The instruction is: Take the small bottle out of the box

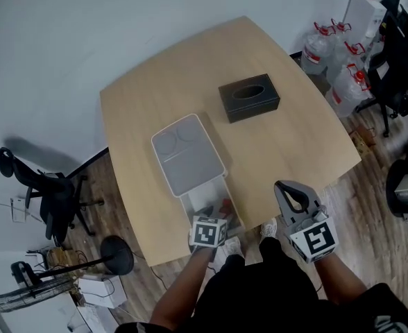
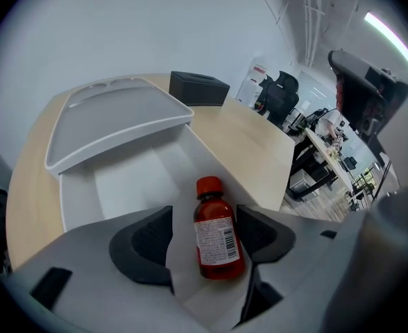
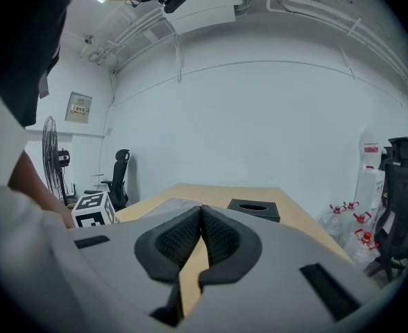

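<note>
A small red bottle [image 2: 214, 231] with a red cap and white label lies on the floor of the open white box [image 2: 121, 186]. My left gripper [image 2: 204, 238] reaches down into the box with its dark pads either side of the bottle, jaws wide and not pressing on it. In the head view the left gripper [image 1: 211, 215] is over the box [image 1: 190, 205] at the table's near edge, and the bottle [image 1: 225, 205] shows as a red spot. My right gripper [image 1: 292, 193] hovers to the right of the box, shut and empty, its pads [image 3: 221, 238] meeting.
The box's grey lid [image 1: 187, 152] lies slid back over the far part of the box. A black tissue box [image 1: 249, 97] sits farther back on the wooden table [image 1: 141, 109]. Office chairs [image 1: 51, 193], water jugs [image 1: 336, 61] and a fan [image 1: 117, 255] stand around the table.
</note>
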A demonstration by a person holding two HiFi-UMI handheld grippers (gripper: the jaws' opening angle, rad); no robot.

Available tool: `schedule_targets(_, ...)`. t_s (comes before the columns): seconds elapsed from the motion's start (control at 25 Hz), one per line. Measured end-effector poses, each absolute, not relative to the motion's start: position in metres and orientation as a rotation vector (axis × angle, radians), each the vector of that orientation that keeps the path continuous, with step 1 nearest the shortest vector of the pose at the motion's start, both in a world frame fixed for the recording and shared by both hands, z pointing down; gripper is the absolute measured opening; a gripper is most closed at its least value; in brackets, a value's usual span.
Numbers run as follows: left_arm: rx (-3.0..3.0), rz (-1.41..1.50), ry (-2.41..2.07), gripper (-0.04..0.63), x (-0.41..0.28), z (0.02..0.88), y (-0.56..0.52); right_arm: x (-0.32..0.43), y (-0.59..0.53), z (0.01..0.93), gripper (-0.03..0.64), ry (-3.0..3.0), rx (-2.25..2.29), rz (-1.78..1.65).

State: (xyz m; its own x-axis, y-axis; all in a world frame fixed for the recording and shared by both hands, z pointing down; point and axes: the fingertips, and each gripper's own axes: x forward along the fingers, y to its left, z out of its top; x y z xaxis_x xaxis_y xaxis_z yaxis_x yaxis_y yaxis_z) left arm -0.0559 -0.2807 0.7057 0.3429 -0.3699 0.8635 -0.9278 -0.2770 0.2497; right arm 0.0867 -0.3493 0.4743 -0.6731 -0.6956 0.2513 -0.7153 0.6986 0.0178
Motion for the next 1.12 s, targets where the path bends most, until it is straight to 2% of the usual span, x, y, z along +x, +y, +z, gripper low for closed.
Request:
schedule_targets(0.28,1.769,0.944,-1.088,0.313,-0.047,0.722,-0.276,0.093,-0.360,0.485,0.014,-2.685,1.133,0.143)
schedule_targets(0.56,1.733,0.943,-1.046,0.241,-0.041,0.721,-0.277,0.105,-0.365,0.491,0.014,-2.677,1.159,0.152)
schedule_targets(1.12,1.795,0.855,-1.157,0.229,-0.061,0.687,-0.288,0.104,-0.359,0.495,0.014,-2.692,1.128,0.168)
